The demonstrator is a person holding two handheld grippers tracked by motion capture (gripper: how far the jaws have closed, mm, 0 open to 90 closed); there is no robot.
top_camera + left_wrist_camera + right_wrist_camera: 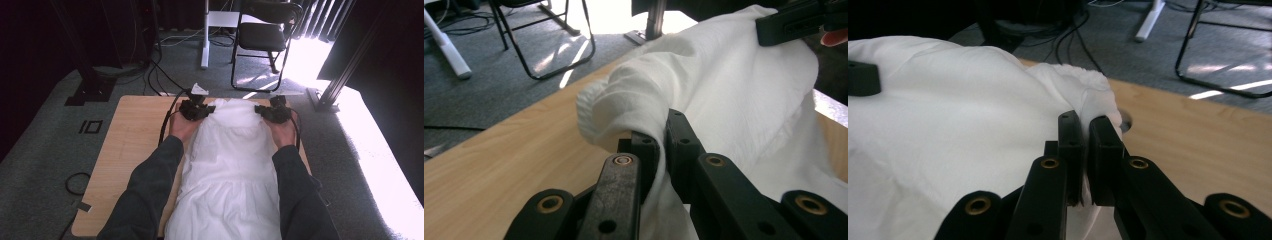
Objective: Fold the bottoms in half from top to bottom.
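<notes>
A white garment (227, 165) lies lengthwise on the wooden table (132, 145), its far end lifted off the wood. My left gripper (196, 110) is shut on the far left corner of the garment (724, 100), with cloth pinched between its pads (663, 145). My right gripper (272, 113) is shut on the far right corner of the garment (948, 120); a fold of cloth sits between its fingertips (1085, 131). Both hands hold the cloth's far edge up, about shoulder-width apart. The other gripper (794, 21) shows at the top right of the left gripper view.
A black folding chair (262, 35) and a white desk leg (205, 35) stand on the grey carpet beyond the table. Cables (155, 75) trail across the floor at the back left. A dark metal post (340, 75) stands at the back right beside bright sunlight.
</notes>
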